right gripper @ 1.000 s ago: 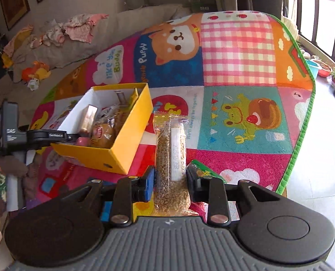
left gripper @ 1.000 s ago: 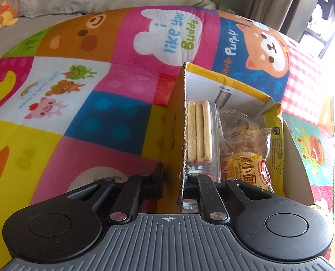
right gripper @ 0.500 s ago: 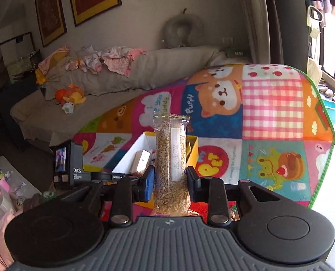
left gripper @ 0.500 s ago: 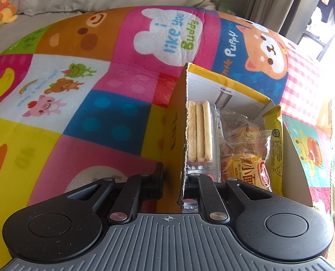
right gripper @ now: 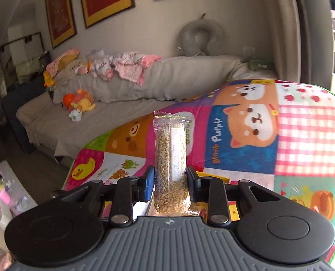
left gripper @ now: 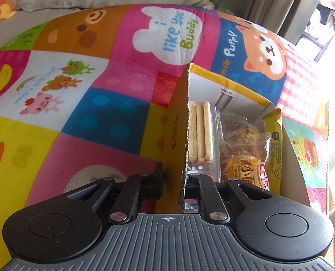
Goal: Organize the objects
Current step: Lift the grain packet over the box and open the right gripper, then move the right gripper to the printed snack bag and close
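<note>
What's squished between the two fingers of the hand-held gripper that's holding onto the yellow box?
The yellow box's cardboard side wall. The left wrist view shows the left hand-held gripper pinching it, one finger outside, one inside.

A yellow cardboard box [left gripper: 176, 122] with a white inside stands open on the colourful play mat [left gripper: 113, 85], its near wall pinched between the left tongs [left gripper: 173, 180]. Inside lie a clear pack of 3 long biscuits [left gripper: 200, 133], small orange snack packets [left gripper: 246, 158] and a yellow wrapper [left gripper: 276, 149]. A clear bag of grain [right gripper: 171, 169] stands upright, clamped in the right tongs [right gripper: 171, 184].
</note>
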`<state>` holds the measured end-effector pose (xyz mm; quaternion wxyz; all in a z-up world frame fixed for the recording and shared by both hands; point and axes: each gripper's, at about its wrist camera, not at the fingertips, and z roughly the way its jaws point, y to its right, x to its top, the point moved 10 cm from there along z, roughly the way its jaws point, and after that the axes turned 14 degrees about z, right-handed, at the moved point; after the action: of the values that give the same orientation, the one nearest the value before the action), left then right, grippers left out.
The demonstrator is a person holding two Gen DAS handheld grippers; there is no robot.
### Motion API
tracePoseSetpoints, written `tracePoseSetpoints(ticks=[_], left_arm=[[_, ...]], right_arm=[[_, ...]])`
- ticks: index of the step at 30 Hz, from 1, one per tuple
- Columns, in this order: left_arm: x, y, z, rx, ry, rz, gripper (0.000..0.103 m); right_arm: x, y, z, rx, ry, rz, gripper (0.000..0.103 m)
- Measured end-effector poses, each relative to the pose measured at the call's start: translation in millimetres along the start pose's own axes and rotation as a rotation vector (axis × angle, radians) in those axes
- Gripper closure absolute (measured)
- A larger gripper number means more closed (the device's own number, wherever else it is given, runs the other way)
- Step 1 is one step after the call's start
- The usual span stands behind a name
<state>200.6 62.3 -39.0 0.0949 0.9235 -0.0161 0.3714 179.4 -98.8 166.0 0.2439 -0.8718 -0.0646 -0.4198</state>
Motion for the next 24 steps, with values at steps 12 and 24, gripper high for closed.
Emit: tracePoseSetpoints(ticks=[12, 24], left_arm=[[-1, -1, -1, -0.008, 0.004, -0.01, 0.088], [0, 1, 1, 0.036, -0.007, -0.008, 0.09]], right_arm=[[-4, 34, 81, -0.181, -0.049, -0.121, 0.055], [-46, 150, 32, -0.32, -0.098, 0.068, 0.027]])
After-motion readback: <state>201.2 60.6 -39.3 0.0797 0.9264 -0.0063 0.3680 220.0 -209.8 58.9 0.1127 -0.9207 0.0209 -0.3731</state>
